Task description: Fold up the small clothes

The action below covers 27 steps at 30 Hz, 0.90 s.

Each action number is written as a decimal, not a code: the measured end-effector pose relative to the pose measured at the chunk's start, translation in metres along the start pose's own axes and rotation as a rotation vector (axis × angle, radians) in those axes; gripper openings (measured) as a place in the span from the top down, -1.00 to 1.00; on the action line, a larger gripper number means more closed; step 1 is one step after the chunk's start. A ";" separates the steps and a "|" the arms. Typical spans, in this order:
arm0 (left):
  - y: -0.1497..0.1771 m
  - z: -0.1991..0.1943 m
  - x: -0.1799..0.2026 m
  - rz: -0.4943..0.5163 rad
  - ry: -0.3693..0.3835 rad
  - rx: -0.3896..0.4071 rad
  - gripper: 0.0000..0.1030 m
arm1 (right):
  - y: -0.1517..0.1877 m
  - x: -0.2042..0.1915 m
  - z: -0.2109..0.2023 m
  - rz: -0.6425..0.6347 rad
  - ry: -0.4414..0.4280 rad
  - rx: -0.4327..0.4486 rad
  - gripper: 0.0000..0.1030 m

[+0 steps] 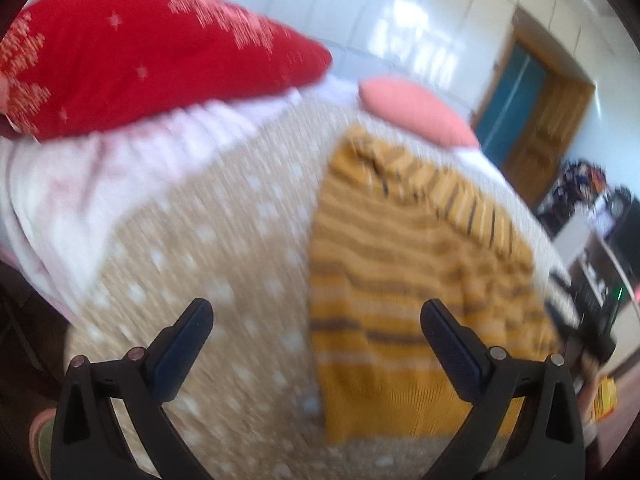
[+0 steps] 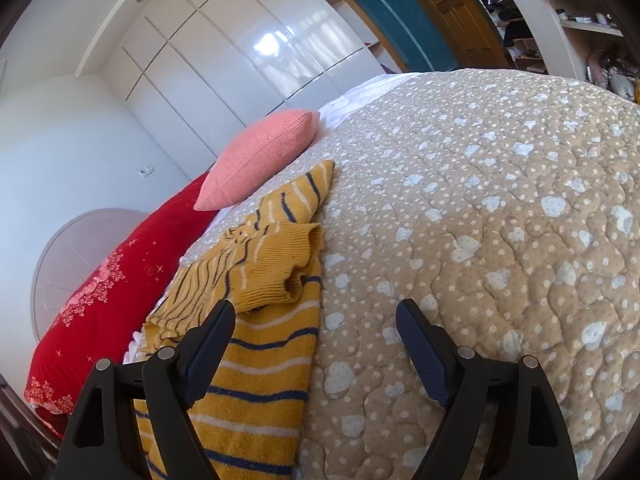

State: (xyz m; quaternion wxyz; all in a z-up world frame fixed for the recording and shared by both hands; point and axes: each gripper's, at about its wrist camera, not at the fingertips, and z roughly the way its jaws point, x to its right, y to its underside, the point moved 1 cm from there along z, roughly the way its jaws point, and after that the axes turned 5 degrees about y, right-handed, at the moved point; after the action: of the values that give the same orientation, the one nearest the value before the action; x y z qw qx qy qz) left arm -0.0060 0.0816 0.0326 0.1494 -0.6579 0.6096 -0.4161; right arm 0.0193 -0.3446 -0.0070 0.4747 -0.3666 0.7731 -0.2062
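A small mustard-yellow striped knit sweater [image 1: 416, 288] lies on the beige dotted quilt [image 1: 224, 248] of a bed. In the right wrist view the sweater [image 2: 256, 368] lies at the lower left, with a sleeve and cuff folded over its body. My left gripper [image 1: 316, 320] is open and empty above the quilt, its right finger over the sweater's edge. My right gripper [image 2: 316, 320] is open and empty, its left finger over the sweater and its right finger over bare quilt [image 2: 500, 220]. The left wrist view is motion-blurred.
A red patterned pillow [image 1: 132, 56] and a pink knit cushion [image 1: 416, 108] lie at the head of the bed; both also show in the right wrist view, the pillow [image 2: 120, 280] and cushion [image 2: 260, 156]. White wardrobes [image 2: 248, 52], a wooden door and cluttered shelves [image 2: 560, 8] stand behind.
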 end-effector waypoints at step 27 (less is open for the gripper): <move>0.021 0.068 0.006 -0.214 0.481 -0.369 -0.25 | 0.075 -0.056 -0.027 -0.068 -0.324 -0.442 -0.49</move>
State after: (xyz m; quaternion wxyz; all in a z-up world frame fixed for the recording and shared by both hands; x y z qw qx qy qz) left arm 0.0288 0.0507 -0.0219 -0.1655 -0.6171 0.6199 -0.4555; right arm -0.0170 -0.2537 -0.0116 0.4935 -0.5152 0.7006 0.0128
